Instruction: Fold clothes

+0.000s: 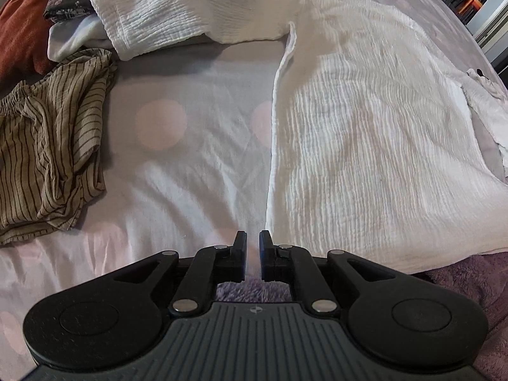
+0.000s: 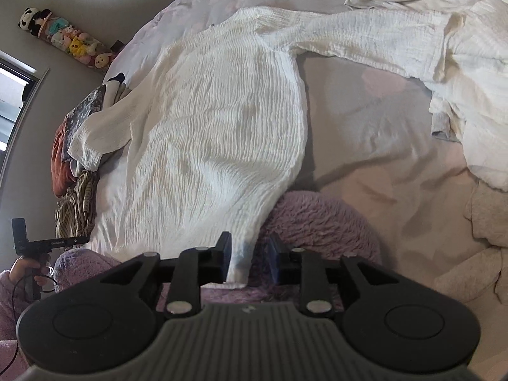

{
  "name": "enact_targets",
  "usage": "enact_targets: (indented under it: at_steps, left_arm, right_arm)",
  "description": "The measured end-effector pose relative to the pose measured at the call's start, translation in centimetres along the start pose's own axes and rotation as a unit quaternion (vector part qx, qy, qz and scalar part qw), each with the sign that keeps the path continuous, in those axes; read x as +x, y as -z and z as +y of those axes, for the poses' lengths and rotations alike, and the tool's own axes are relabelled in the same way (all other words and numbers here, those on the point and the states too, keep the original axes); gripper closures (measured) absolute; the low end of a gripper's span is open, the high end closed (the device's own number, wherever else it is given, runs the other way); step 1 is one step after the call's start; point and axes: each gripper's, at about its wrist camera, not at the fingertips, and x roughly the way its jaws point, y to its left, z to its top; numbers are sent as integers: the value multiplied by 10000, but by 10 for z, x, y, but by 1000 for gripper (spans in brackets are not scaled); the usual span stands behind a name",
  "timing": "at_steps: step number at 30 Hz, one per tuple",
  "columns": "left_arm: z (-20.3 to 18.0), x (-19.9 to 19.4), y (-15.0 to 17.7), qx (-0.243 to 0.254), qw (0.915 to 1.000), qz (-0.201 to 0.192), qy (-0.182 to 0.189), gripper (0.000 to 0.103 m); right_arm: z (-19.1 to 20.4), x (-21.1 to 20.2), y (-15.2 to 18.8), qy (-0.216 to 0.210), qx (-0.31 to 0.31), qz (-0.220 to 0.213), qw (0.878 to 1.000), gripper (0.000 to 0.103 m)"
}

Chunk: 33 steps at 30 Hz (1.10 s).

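With the left gripper (image 1: 253, 244) sitting nearly closed and empty at the shirt's (image 1: 365, 146) 7 o'clock corner and the right gripper (image 2: 249, 254) standing partly open around the hem without pinching it, the fabric is risking slipping free and bunching.

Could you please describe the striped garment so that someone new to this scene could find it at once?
Start at the bed with the big white crinkled top spread flat on it. Past the top's sleeve, at the bed's edge, lies a heap of clothes. The striped garment is the crumpled tan one with thin dark stripes, unlike the rust-coloured cloth behind it.
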Motion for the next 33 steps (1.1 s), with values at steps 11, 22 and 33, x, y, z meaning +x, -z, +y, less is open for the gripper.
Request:
enact_targets:
  at_steps: [11, 22, 33]
  left_arm:
    - [-20, -7, -103, 682, 9917, -1067, -199, 92]
    - [-51, 62, -261, 1039, 9678, -2224, -548, 74]
    - [-69, 185, -372, 1338, 9643, -2207, -590, 60]
  right_arm:
    - [0, 26, -100, 509, -438, -688, 9954, 50]
    - [-13, 123, -244, 1209, -1202, -1340, 9762, 51]
    - [-21, 240, -372, 792, -1166, -1692, 9754, 53]
